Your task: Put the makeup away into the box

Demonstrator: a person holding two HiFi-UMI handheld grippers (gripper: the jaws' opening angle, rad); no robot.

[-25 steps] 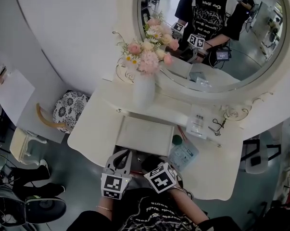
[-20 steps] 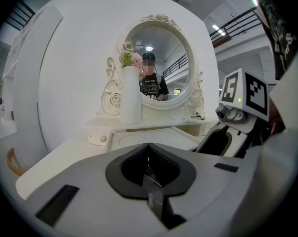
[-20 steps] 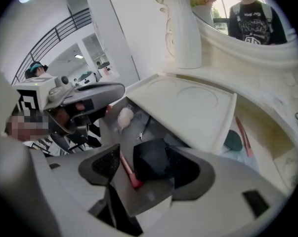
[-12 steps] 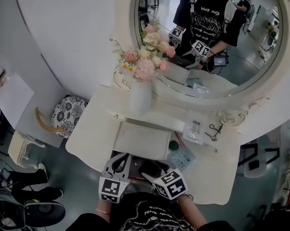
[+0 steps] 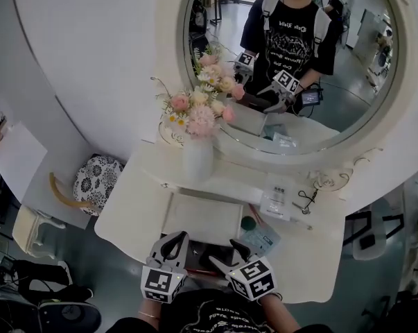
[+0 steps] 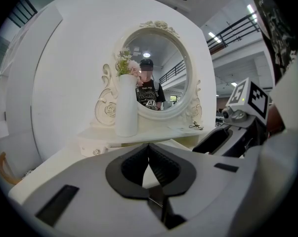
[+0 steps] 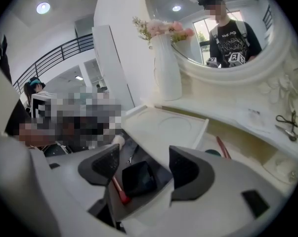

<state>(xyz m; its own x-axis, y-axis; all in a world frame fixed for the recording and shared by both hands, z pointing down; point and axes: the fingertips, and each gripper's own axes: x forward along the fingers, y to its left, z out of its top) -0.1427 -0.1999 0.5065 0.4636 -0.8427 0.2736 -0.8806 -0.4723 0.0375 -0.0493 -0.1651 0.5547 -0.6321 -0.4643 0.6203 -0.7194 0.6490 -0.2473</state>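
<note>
While the box (image 5: 195, 250) lies open under the right gripper: no makeup is in either gripper, so fetching the next piece looks like the step in hand.
Right gripper (image 7: 143, 156): jaws apart with nothing between the pads, tilted down over the box.
Left gripper (image 6: 149, 146): jaws together at the tips and empty, just left of the right gripper, aimed toward the vase (image 5: 197, 159).
Makeup in the box: 1 black compact (image 7: 138, 180) directly below the right gripper's jaws. 1 red-tipped stick (image 7: 118, 191) lies beside it, toward the left jaw.
Makeup out on the table: 1 green pot (image 5: 247, 223) and 1 red pencil (image 7: 222, 146) sit ahead and right of the right gripper. 1 clear packet (image 5: 264, 239) lies just to its right, and 1 more packet (image 5: 276, 201) farther ahead.
Doing it well: take the green pot first, as it is nearest. Come down from above, straddle it squarely and close gently so it does not slip out. Grip the pencil across its length near the middle. Keep clear of the white lid (image 5: 205, 217) ahead.
Other counts: 2 grippers, 1 box, 1 lid, 1 vase, 1 mirror (image 5: 292, 54), 1 small metal tool (image 5: 304, 200) far ahead on the right.
</note>
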